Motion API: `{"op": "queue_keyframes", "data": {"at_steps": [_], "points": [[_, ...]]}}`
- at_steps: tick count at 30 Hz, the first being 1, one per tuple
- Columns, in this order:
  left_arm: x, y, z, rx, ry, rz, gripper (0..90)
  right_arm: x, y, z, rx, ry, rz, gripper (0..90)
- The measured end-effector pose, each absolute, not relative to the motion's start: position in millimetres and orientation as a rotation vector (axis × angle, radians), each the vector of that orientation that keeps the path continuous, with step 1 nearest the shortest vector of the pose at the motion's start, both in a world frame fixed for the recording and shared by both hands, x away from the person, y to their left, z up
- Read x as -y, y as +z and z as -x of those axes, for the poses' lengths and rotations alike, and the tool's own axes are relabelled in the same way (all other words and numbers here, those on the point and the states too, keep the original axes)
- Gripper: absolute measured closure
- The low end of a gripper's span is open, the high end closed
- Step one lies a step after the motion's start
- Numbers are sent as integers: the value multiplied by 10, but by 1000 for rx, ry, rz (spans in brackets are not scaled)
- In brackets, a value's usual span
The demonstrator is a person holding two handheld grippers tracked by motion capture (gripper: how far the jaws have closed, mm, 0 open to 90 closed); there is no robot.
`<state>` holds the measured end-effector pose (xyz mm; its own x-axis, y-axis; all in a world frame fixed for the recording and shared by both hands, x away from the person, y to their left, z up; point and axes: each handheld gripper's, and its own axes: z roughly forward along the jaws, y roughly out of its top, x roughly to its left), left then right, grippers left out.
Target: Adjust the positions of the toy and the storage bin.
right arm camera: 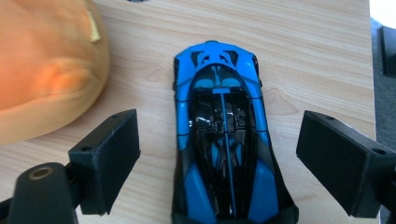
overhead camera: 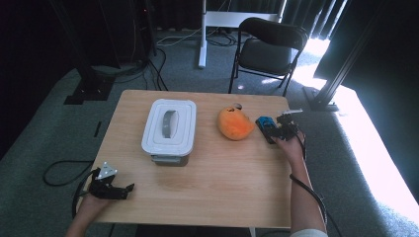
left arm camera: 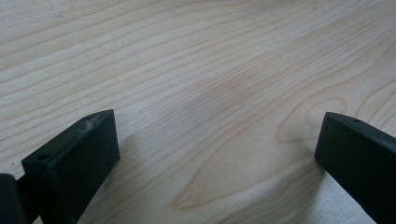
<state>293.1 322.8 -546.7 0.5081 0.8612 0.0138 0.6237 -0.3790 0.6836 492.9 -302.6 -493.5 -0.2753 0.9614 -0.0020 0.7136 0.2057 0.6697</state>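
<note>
Here the blue toy car (right arm camera: pixel 224 140) is being straddled by the right gripper (right arm camera: pixel 219 163), whose jaws are being held spread wide on either side of it, clear of its flanks. The car is lying on the wooden table (overhead camera: pixel 222 173) near the far right corner, just beside an orange plush toy (overhead camera: pixel 235 124). The left gripper (left arm camera: pixel 217 154) is being held low at the near left corner, jaws likewise spread over bare wood. A white lidded container (overhead camera: pixel 169 129) is standing left of the plush.
</note>
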Motion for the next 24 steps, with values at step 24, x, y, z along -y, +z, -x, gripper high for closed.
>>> {"op": "queue_keyframes", "data": {"at_steps": [24], "points": [[-3221, -5467, -2923, -1222, 499, -2124, 2, 2984, -5282, -5243, -2174, 652, -1608, 225]]}}
